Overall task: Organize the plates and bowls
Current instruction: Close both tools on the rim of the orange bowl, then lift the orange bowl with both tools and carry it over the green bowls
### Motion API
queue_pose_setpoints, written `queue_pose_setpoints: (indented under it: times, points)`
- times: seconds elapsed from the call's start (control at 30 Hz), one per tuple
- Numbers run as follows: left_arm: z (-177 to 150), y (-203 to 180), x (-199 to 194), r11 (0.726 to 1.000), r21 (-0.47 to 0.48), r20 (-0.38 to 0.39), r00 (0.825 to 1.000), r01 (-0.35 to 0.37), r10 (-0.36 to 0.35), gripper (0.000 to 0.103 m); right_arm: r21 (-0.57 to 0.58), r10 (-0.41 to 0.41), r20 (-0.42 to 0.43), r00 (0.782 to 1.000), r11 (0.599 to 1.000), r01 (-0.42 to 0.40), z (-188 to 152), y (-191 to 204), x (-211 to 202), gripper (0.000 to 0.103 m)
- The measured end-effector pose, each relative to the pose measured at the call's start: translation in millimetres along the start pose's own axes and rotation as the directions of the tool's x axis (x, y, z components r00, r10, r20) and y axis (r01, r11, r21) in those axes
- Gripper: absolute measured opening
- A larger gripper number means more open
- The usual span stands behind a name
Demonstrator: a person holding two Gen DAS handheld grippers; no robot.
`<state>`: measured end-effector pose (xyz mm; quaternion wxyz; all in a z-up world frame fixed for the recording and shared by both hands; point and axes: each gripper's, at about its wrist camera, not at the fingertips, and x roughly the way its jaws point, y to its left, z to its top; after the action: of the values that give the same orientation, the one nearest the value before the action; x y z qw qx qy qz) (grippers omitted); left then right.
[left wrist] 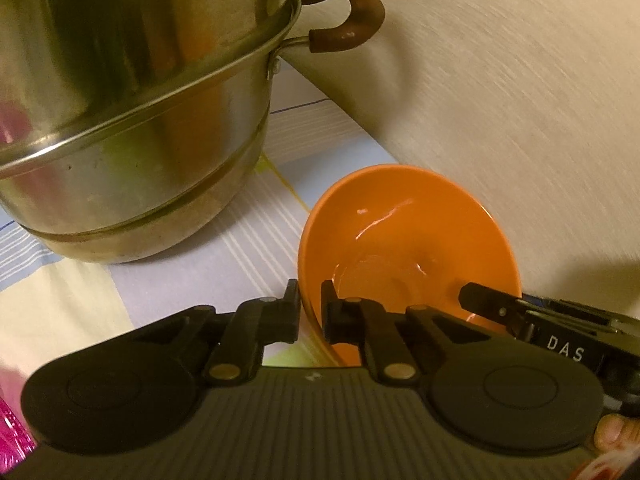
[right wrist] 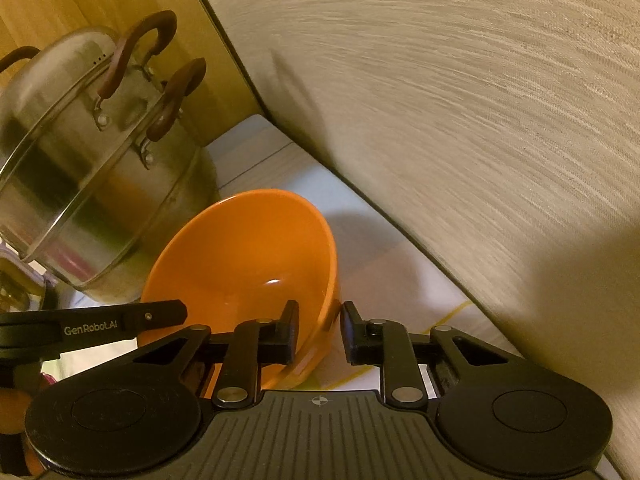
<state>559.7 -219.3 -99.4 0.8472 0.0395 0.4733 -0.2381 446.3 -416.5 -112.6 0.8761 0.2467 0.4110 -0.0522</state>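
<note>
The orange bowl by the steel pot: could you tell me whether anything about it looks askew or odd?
Yes. The orange bowl is tipped up on its side rather than sitting flat. The left gripper and right gripper each pinch its rim at opposite sides. It sits close beside the stacked steel pot on the striped cloth. No spill or damage shows.

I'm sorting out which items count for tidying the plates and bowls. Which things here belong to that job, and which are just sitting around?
Belongs to the job:
- orange bowl
- left claw, gripping the bowl's rim
- right claw, straddling the opposite rim

Just lying about:
- stacked steel pot with brown handles
- striped tablecloth
- pink packaging, bottom left
</note>
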Motion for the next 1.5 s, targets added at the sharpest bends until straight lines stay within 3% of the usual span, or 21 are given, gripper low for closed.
queue_pose_setpoints:
  times: [0.43,0.9,1.23,1.5]
  points:
    - [5.9,-10.8,-32.5,1.000,0.006,0.030,0.999,-0.016,0.016,0.008,-0.012,0.002,0.041,0.999,1.000,-0.002,11.0,9.1,-28.8,0.019]
    - [-5.8,-17.9,-148.2,0.998,-0.048,0.092,0.995,-0.037,0.041,0.008,-0.073,0.057,0.049,0.997,0.996,-0.053,10.6,54.0,-112.5,0.017]
    - [-51.0,-38.1,-233.0,0.996,-0.076,0.123,0.990,-0.052,0.061,0.008,-0.115,0.095,0.035,0.995,0.989,-0.090,-12.7,78.8,-187.9,0.017]
    - [-124.3,-46.0,-266.6,0.991,-0.128,0.126,0.991,-0.037,0.053,0.008,-0.156,0.096,0.015,0.995,0.983,-0.093,-57.9,81.5,-234.9,0.017]
